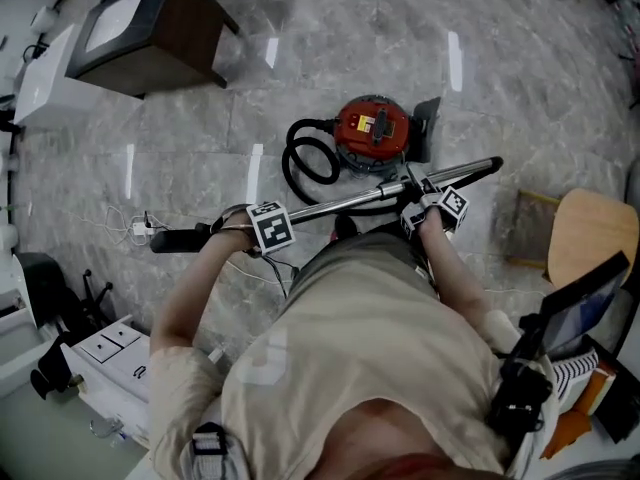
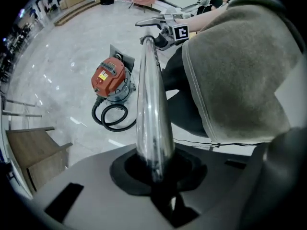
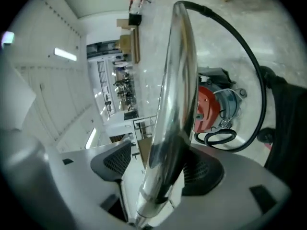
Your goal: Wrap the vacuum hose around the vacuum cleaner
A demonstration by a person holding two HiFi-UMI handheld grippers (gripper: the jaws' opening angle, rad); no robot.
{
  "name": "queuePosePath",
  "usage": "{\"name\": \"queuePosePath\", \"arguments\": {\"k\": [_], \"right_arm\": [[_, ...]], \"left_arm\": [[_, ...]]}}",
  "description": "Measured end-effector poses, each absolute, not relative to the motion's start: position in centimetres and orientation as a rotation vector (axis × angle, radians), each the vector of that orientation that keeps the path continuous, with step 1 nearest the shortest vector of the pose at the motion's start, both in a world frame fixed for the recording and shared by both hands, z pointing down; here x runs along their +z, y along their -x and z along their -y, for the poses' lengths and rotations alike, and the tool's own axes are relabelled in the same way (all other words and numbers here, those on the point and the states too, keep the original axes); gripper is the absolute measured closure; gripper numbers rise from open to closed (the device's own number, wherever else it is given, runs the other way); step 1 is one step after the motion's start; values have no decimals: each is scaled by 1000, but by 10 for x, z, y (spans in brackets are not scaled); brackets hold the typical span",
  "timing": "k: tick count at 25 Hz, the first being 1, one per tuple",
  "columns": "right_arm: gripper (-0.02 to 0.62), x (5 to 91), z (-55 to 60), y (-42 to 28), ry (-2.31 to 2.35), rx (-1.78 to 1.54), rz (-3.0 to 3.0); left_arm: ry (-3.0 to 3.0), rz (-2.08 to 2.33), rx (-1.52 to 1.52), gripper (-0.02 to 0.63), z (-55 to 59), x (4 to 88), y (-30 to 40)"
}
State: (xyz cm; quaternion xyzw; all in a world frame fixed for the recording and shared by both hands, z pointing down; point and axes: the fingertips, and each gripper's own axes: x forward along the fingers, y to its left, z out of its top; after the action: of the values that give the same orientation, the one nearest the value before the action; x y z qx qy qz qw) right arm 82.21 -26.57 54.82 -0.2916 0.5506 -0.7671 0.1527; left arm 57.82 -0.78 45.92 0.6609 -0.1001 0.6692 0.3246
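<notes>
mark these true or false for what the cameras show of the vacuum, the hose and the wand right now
1. Both the left gripper and the right gripper have their fingers closed on the chrome wand. True.
2. The red vacuum cleaner sits on a table. False: it stands on the marble floor.
3. The black hose lies in a loop on the floor beside the vacuum cleaner. True.
4. The chrome wand stands upright with one end on the floor. False: it is held roughly level in the air, above the vacuum cleaner.
</notes>
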Motion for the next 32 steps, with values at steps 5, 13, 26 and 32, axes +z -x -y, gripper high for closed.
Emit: {"name": "queuePosePath", "arguments": {"k": [5, 13, 26, 32], "right_arm": [[393, 539, 261, -812, 839, -2163, -1745], [422, 486, 333, -817, 825, -1985, -1746], [459, 443, 473, -818, 566, -1979, -1682], [531, 463, 484, -779, 570, -2082, -1747]], "left_arm": [[-1807, 327, 1888, 541, 21, 448, -554], [-1866, 417, 1699, 541, 48, 443, -576], [-1858, 426, 1554, 511, 111, 401, -640], [-1776, 549, 1495, 514, 120, 423, -615]]}}
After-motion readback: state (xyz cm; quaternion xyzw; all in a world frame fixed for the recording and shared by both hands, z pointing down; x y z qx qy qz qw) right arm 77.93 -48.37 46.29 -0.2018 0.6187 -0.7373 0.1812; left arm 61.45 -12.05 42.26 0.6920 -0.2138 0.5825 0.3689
